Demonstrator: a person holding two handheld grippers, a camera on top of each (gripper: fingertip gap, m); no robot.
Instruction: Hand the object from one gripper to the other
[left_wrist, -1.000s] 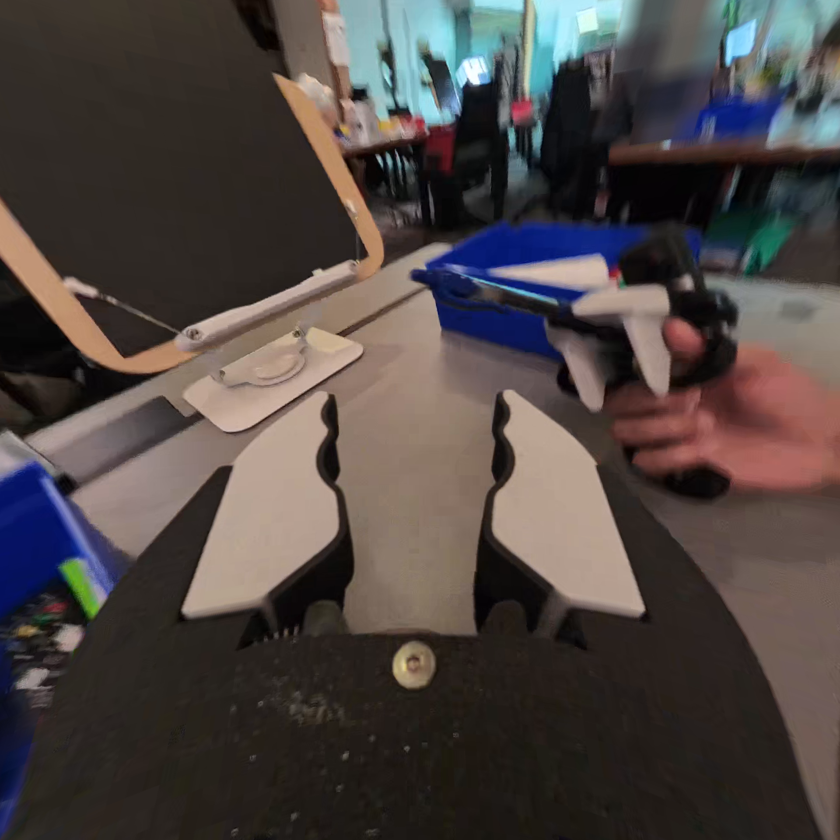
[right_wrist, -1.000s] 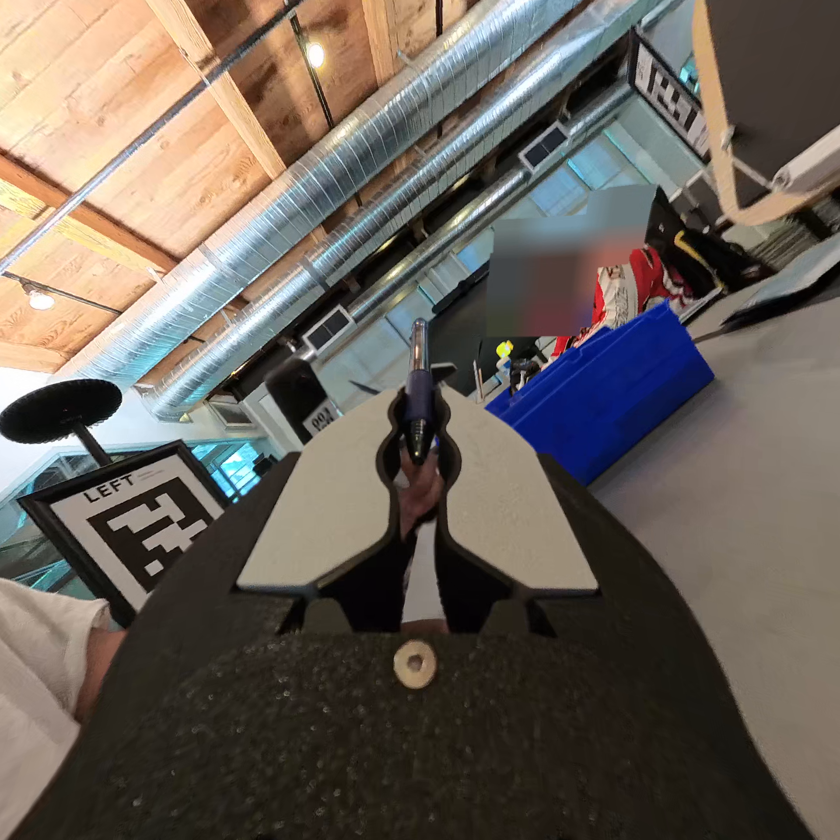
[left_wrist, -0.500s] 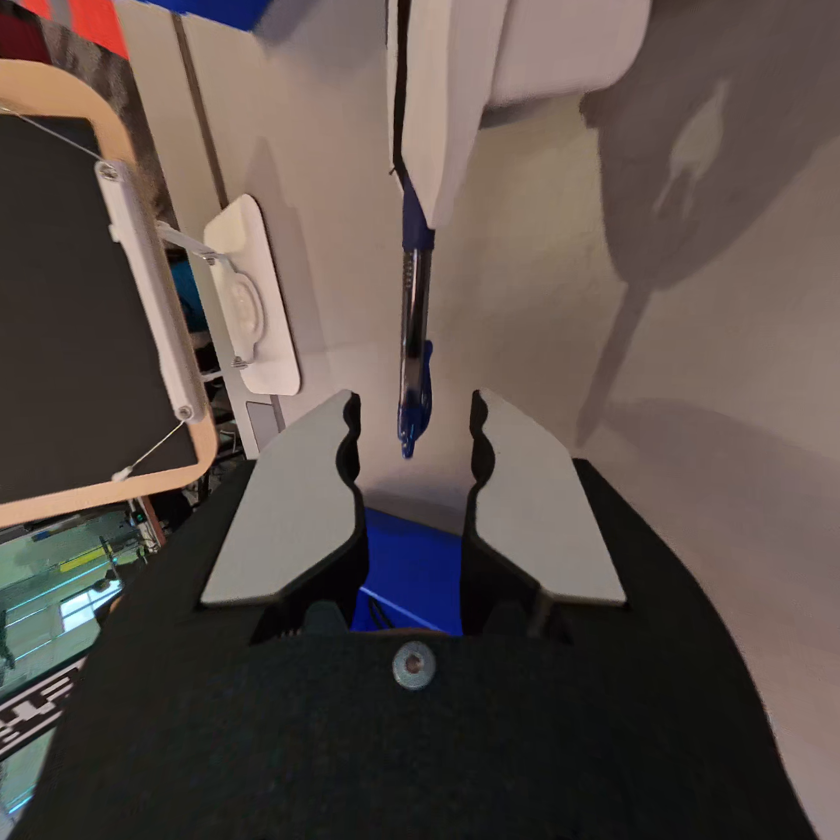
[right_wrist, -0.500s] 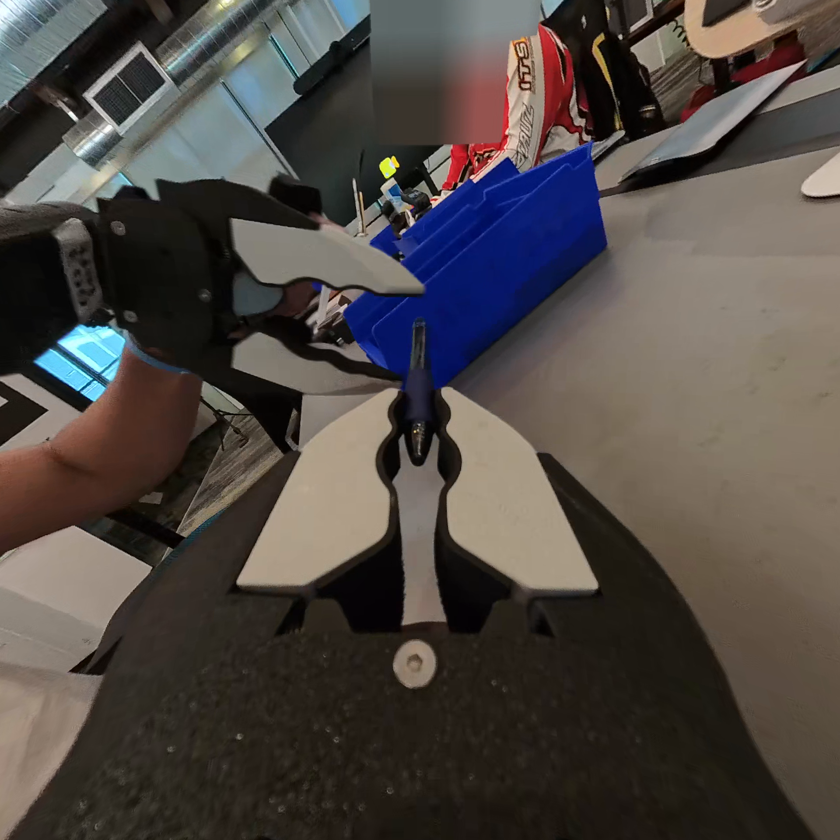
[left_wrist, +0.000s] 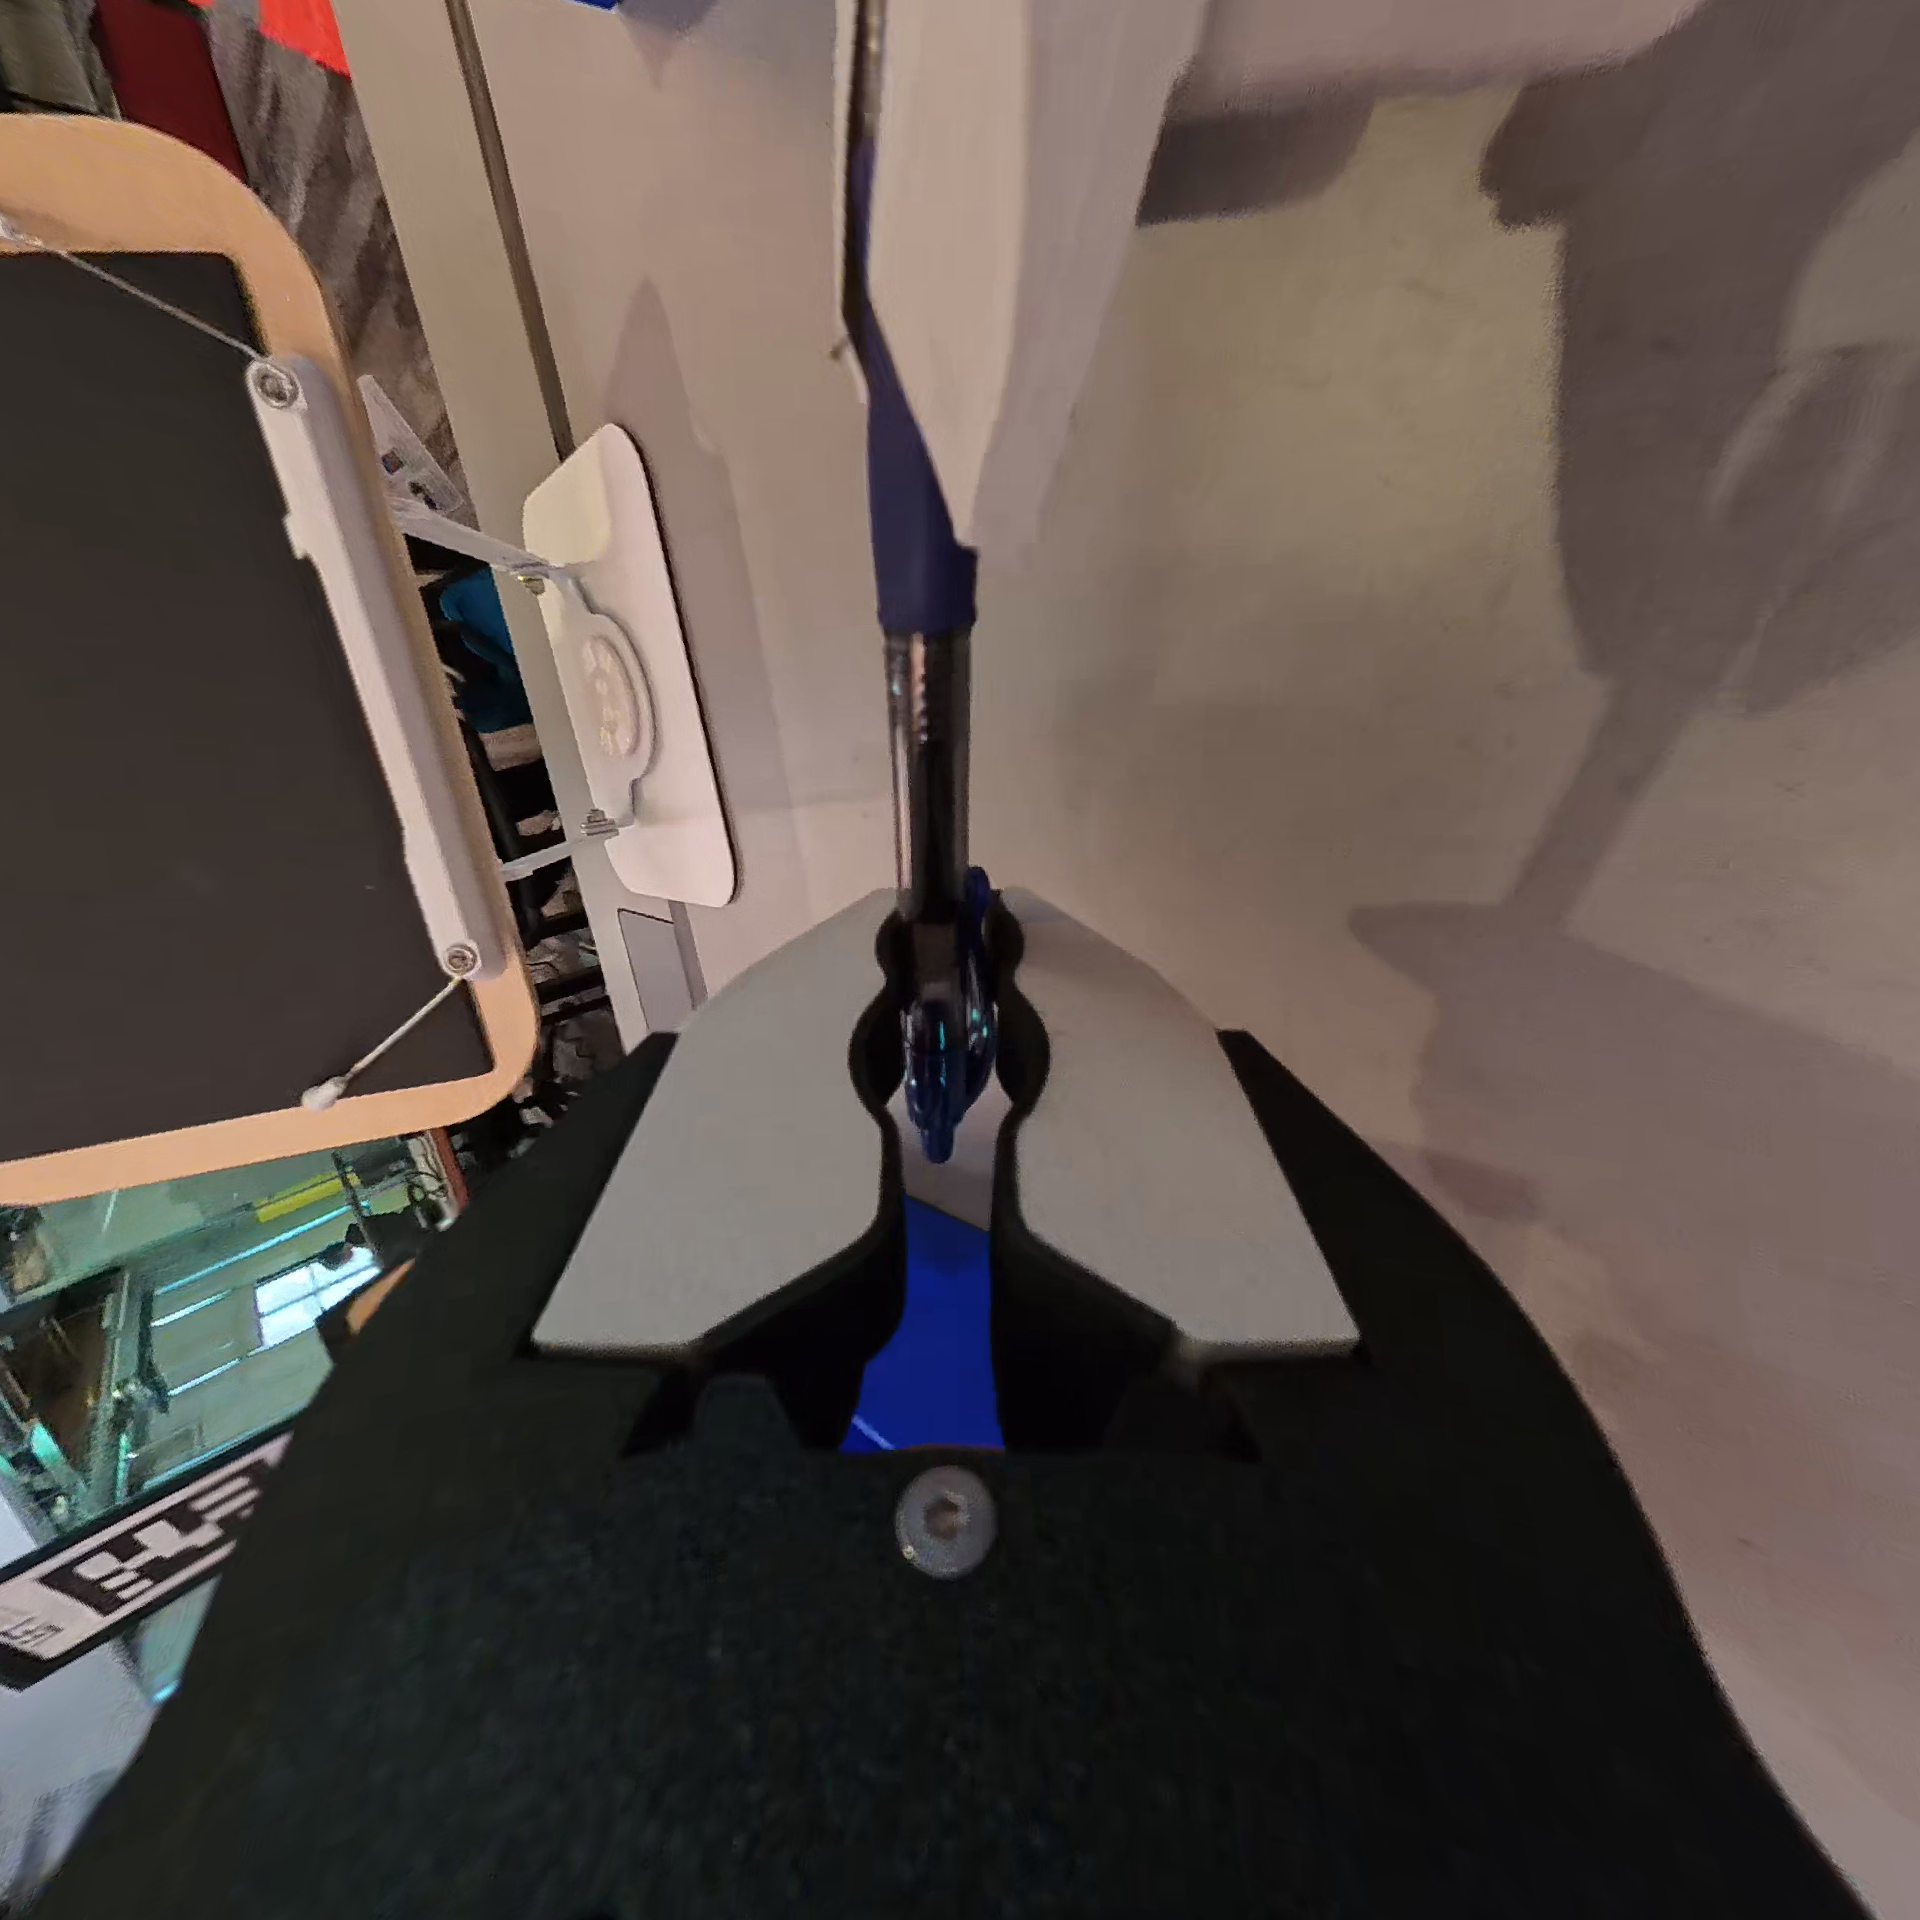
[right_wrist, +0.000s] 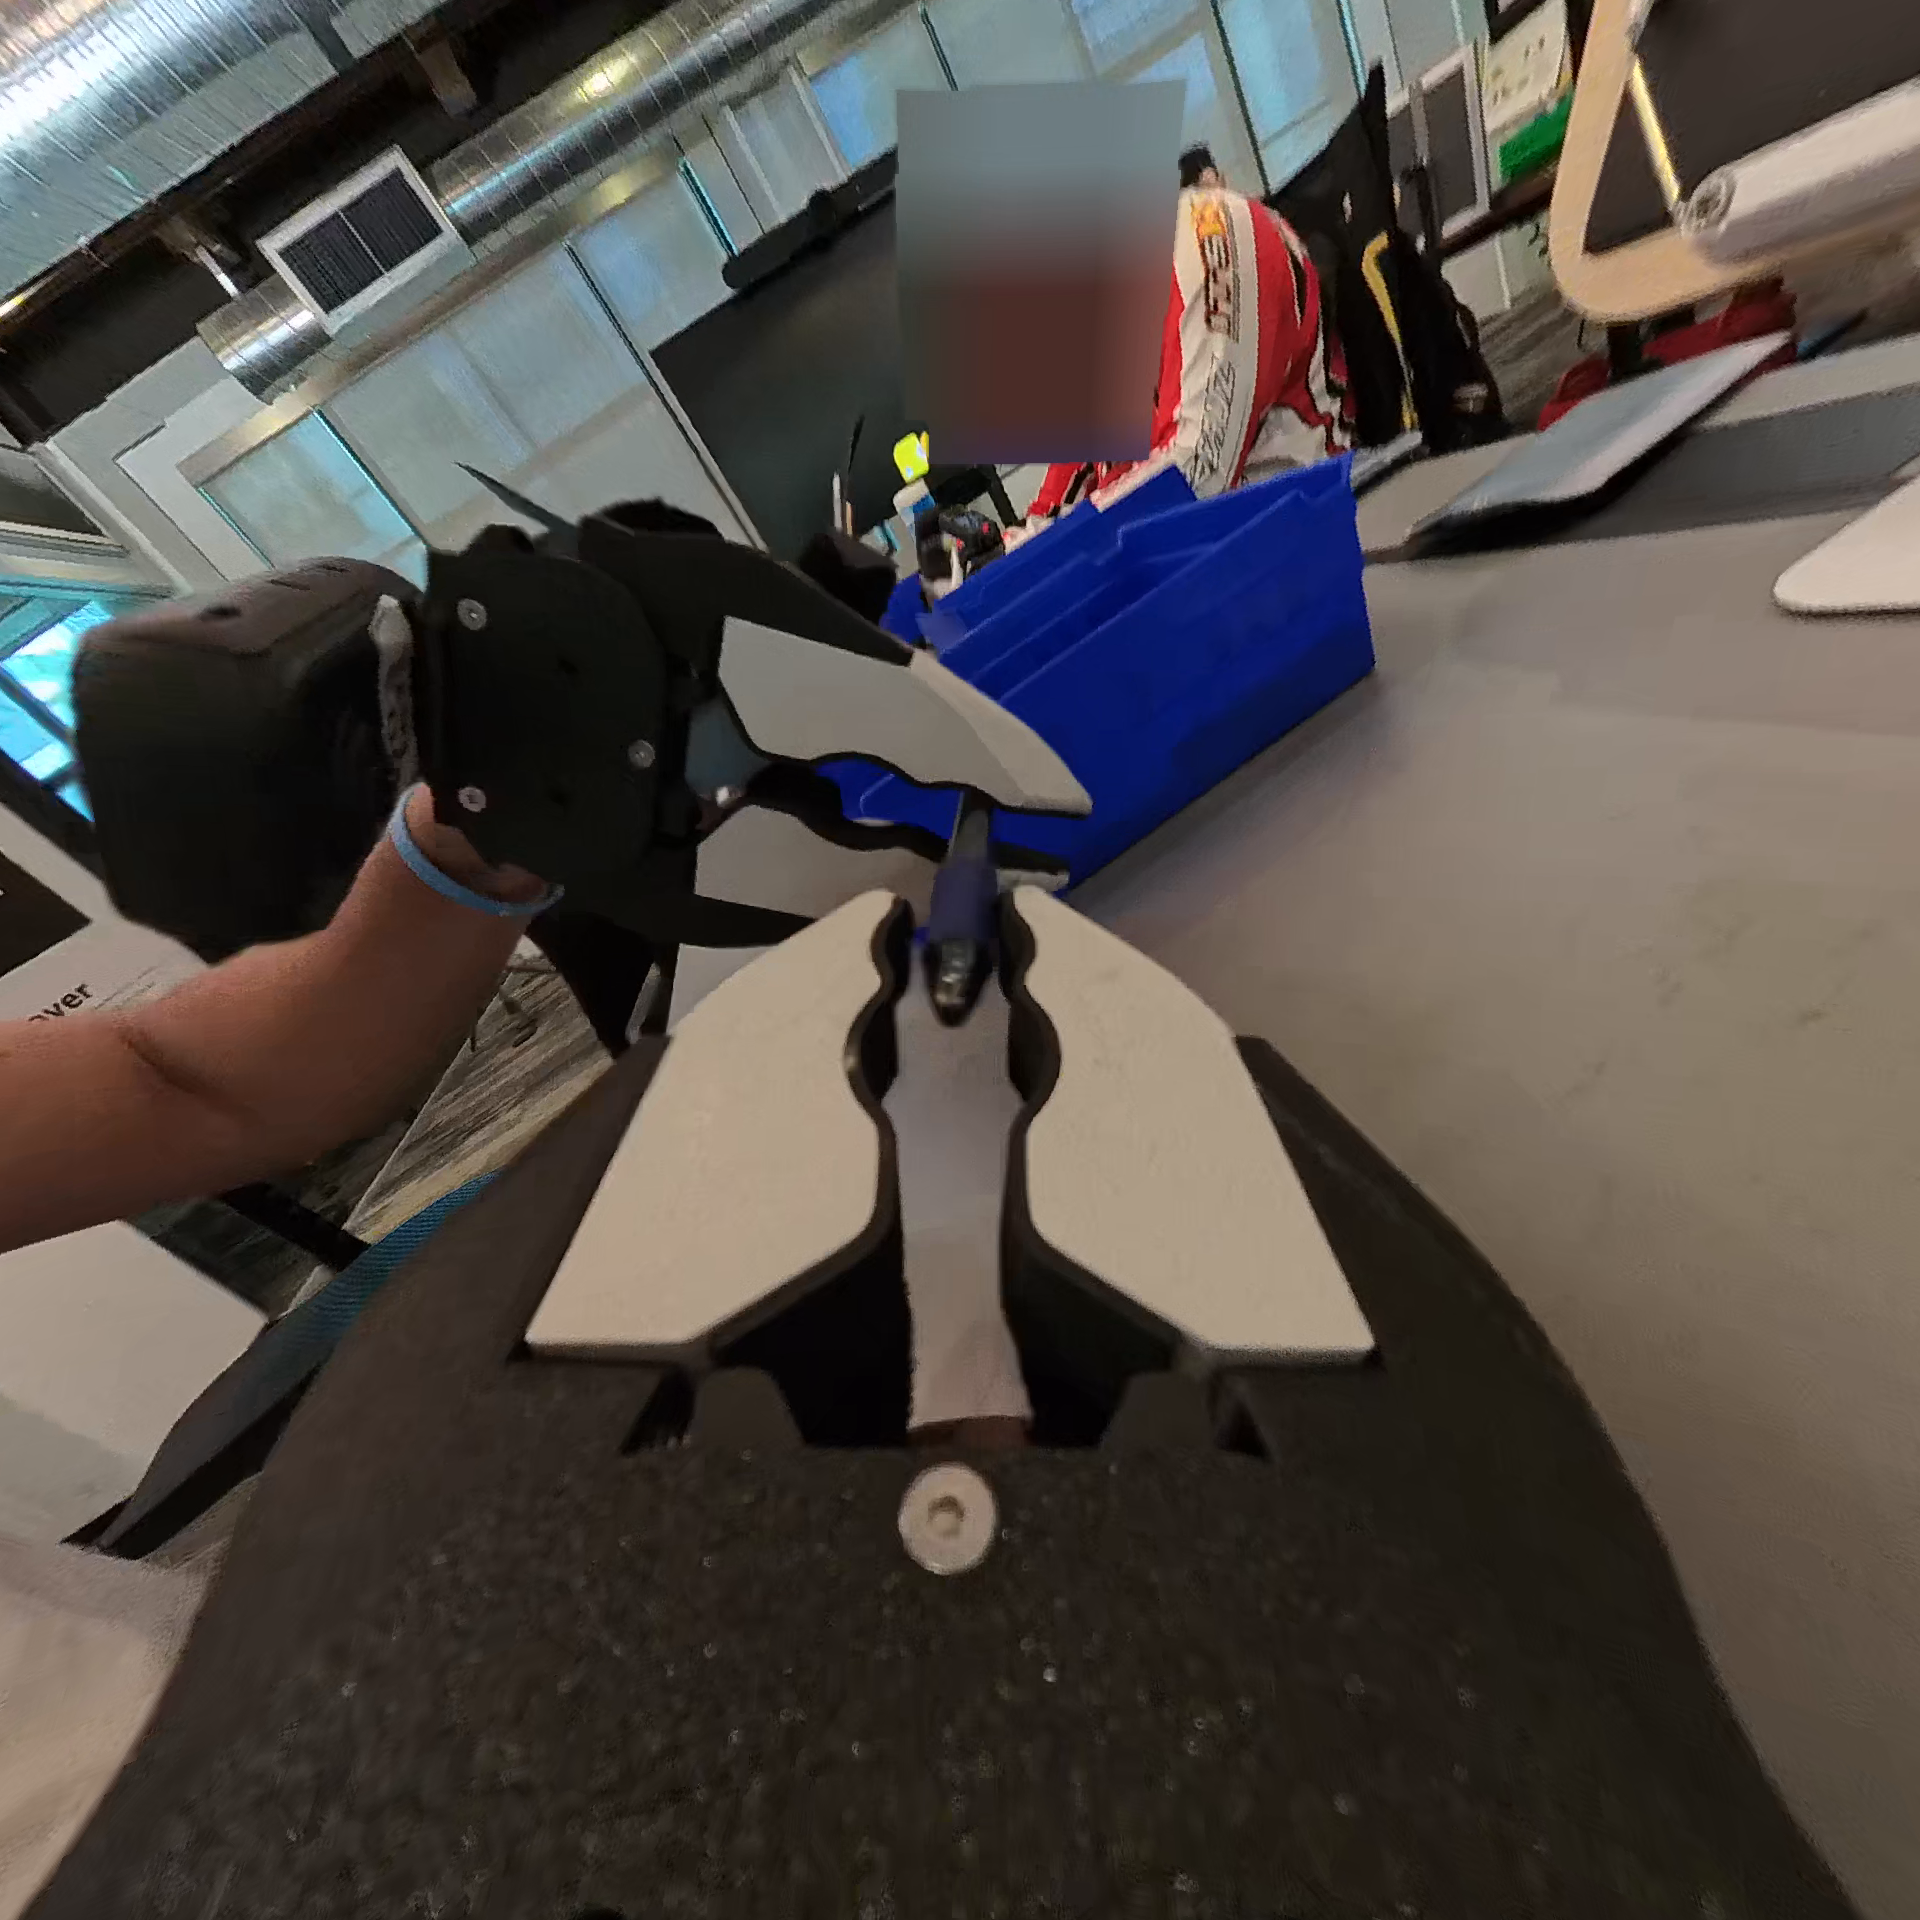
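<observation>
A blue pen with a clear barrel runs between both grippers, held in the air above the grey table. My left gripper is shut on the pen's clip end. My right gripper is shut on the pen's tip end, at its blue grip. In the left wrist view the right gripper's white fingers show blurred at the top, around the pen. In the right wrist view the left gripper comes in from the left, held by a hand, its fingers closed over the pen's far end.
A blue bin with several small items stands on the table behind the grippers. A dark screen in a wooden frame sits on a white stand. A flat grey pad lies at the far edge. A person in red and white stands behind. Spacing between my two grippers at the tips: around 7 centimetres.
My left gripper has swung over to the pen, moved forward around its clip end and closed on it. My right gripper still grips the tip end.
</observation>
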